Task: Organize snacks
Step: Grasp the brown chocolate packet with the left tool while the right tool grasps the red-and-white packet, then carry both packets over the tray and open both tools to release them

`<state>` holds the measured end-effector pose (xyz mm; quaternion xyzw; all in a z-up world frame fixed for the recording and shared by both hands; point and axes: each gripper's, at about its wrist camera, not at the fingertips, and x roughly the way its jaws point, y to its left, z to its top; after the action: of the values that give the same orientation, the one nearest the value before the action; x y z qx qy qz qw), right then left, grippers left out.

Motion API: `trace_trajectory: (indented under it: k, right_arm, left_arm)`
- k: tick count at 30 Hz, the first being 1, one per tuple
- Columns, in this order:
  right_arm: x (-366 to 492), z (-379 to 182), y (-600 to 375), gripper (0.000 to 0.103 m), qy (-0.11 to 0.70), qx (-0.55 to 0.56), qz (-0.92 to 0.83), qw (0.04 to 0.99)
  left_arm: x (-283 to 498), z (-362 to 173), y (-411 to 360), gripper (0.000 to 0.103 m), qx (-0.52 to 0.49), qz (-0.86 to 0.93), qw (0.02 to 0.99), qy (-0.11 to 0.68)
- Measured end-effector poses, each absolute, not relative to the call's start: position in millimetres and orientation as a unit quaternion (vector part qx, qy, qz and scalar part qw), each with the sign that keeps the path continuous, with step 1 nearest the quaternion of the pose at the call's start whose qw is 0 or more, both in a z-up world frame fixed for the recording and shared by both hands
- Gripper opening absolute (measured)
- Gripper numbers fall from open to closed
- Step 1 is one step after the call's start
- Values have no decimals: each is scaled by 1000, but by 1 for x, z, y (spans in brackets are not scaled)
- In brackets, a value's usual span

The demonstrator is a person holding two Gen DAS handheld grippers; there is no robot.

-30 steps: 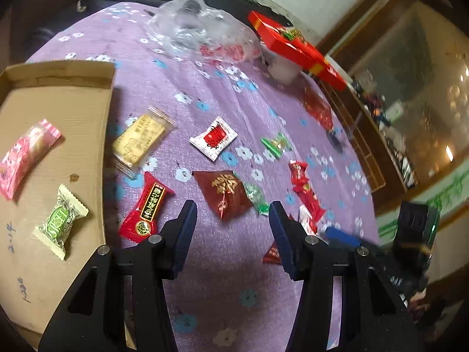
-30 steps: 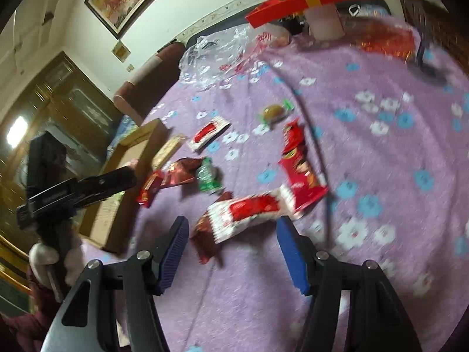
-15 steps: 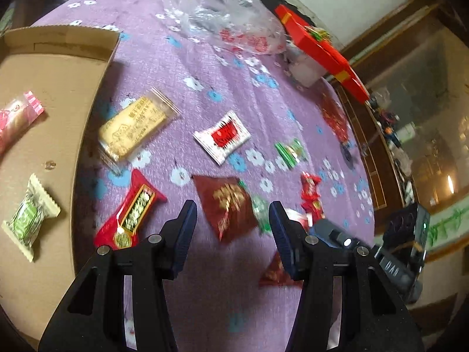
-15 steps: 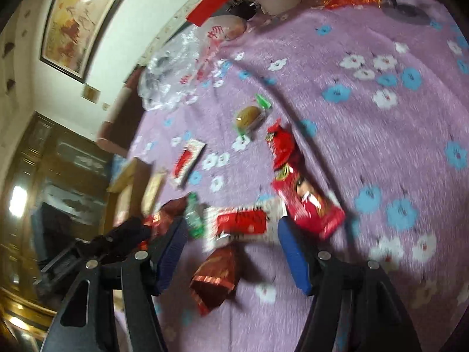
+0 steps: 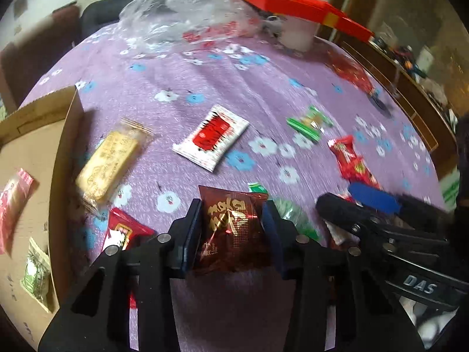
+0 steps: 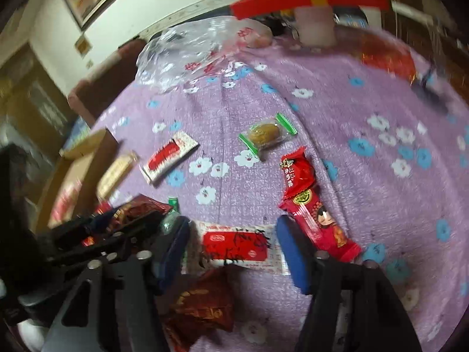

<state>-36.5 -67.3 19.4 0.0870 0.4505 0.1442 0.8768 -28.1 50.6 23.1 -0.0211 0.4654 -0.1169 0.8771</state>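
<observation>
Snack packets lie scattered on a purple flowered tablecloth. My left gripper points down at a dark red packet with gold print. Its jaws are closing and both pads touch the packet's sides. The same packet shows in the right wrist view, between the left gripper's fingers. My right gripper straddles a white packet with a red label that lies flat on the cloth. Its jaws are closing, with a small gap left at the pads. A cardboard box at the left holds a pink packet and a green one.
Loose on the cloth are a yellow biscuit packet, a white-and-red sachet, a green-ended candy, long red packets and another dark red packet. A clear plastic bag and a red box stand at the back.
My left gripper came down over the dark red packet and its jaws narrowed onto it. My right gripper moved in over the white-and-red packet, jaws narrowing; the two grippers are now close together.
</observation>
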Motion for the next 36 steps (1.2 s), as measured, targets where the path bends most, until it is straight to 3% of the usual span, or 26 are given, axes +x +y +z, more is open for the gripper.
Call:
trace_trajectory:
  k: [8,13,22,26,31,36]
  right_arm:
    - [-62,26,-81,40,433,113,199,872]
    - [-76,35,-96,39,424,151,209,869]
    - [-90,42,-139,46,398,241,178,867]
    - [-99,52,-137,74,396,210,174,877]
    - [-100,50,-118,74,418,192,198,866]
    - [-91,57,-87,69,408,-18,161,899]
  left_arm:
    - [-48,31,79,39,-118,-149,865,464]
    - [-76,53,104,39,-173,-157,871,433]
    - [-113,81,145,39,-213,-159,885,382]
    - [-120,83,160,40,-228,-155,886,372]
    - [-128,80,171,40,-242,-158,884,368]
    - [-137,80,186,40,-247,-149,886,363]
